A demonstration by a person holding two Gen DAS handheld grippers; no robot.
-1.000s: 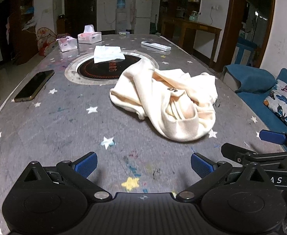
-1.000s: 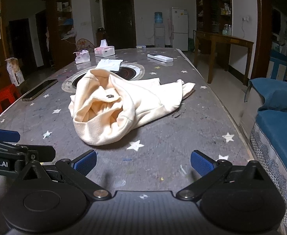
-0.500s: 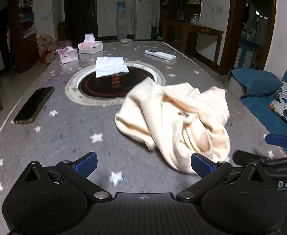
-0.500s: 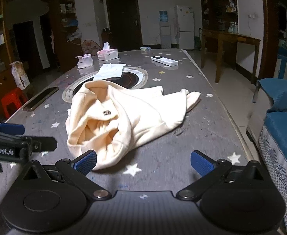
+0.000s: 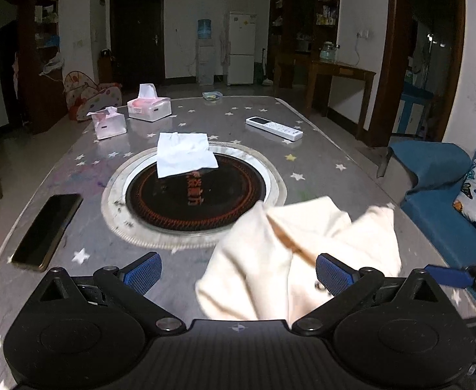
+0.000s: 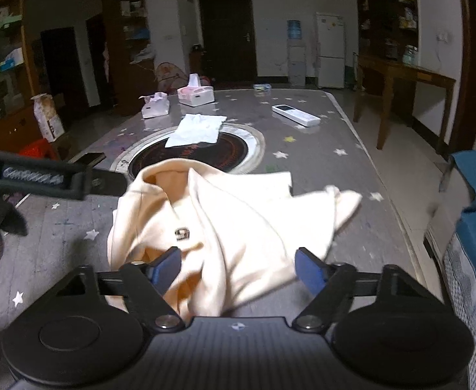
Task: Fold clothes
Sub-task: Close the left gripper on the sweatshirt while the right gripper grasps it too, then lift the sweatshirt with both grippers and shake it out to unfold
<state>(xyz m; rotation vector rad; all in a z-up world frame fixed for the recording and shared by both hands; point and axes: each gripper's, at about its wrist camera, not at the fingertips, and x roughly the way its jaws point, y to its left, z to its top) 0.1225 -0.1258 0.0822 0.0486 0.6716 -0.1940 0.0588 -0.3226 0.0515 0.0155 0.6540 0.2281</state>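
Cream garment point(image 6: 234, 227) in a crumpled heap on the table point(image 5: 85, 237), near edge, just in front of the round black inset point(image 5: 195, 195).

Right claw point(image 6: 238, 268): jaws closing, bunched cloth between the pads, pads not yet pressing. Left claw point(image 5: 238, 274): jaws wide apart, cloth lying between them toward the right pad, nothing gripped.

Risks, as I judge them:
- Right claw is closing on a thick wad, not a clean hem. It may catch several layers, so the lift drags the whole heap instead of spreading it.
- Blurred frames suggest fast motion; a pinch made mid-travel could catch only a thin edge and slip.
- Left claw sits off-centre on the cloth; closing here may miss or take a fold only.
- Phone point(image 5: 47, 230) at the left edge and the tissue point(image 5: 184, 154) on the inset could be swept if the garment is flung open.
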